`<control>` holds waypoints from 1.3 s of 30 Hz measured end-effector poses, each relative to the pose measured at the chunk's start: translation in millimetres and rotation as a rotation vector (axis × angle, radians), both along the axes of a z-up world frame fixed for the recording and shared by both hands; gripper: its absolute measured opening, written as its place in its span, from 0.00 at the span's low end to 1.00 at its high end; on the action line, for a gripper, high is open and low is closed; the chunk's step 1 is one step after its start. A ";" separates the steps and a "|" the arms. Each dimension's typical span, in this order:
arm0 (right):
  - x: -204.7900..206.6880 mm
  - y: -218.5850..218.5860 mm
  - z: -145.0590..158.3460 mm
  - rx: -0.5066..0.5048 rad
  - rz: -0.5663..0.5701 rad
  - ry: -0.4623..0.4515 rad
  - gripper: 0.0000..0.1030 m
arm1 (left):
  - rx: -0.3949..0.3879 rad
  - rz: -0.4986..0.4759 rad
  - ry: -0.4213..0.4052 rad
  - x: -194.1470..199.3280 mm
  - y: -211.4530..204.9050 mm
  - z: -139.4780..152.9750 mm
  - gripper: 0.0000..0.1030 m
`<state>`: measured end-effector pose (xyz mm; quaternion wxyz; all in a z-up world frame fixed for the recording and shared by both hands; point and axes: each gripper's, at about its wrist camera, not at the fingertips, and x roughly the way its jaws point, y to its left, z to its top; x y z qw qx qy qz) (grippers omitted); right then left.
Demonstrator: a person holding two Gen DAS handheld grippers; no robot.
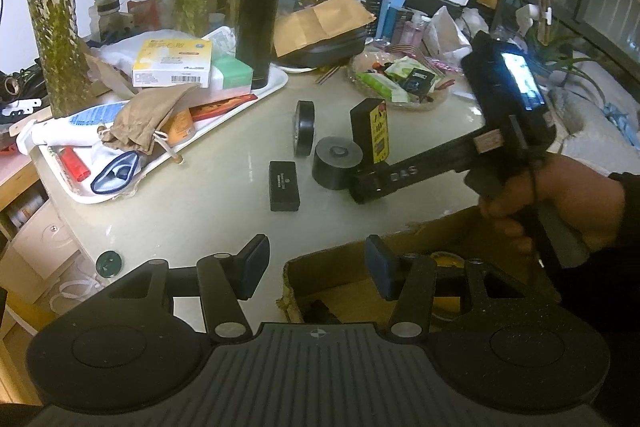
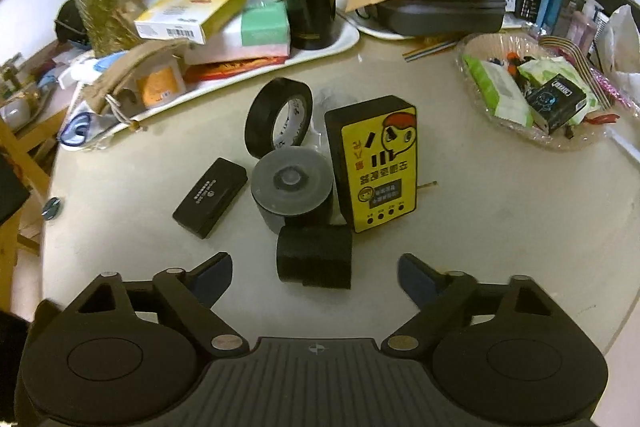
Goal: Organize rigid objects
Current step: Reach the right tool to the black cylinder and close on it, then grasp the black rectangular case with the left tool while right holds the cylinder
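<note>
Small black roll (image 2: 314,257) lay on the surface (image 2: 500,211) between the right gripper (image 2: 314,277)'s wide fingers, untouched. Gray roll (image 2: 293,187) at 12 o'clock touching it; yellow-faced box (image 2: 374,163) at 1; tape ring (image 2: 279,117) beyond. Left gripper (image 1: 316,265) empty, fingers half-spread over cardboard box (image 1: 340,267).

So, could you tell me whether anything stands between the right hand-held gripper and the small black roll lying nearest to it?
Nothing visible does. The right hand-held gripper is open, and the small black roll lies on bare table right before its fingers. The grey tape roll and the yellow-faced box stand just behind it.
</note>
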<state>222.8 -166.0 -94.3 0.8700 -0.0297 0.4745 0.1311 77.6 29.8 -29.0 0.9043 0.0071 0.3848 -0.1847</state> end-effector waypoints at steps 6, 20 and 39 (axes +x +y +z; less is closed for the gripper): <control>15.6 8.0 -13.1 -0.034 -0.050 0.040 0.70 | -0.004 0.006 0.009 1.9 2.1 -0.9 0.51; -3.7 -14.4 12.2 0.030 -0.020 0.046 0.47 | 0.015 0.012 0.011 18.8 -1.8 4.8 0.50; -37.8 -73.1 76.4 0.125 -0.031 -0.080 0.47 | 0.090 -0.002 0.008 68.8 -25.3 10.2 0.50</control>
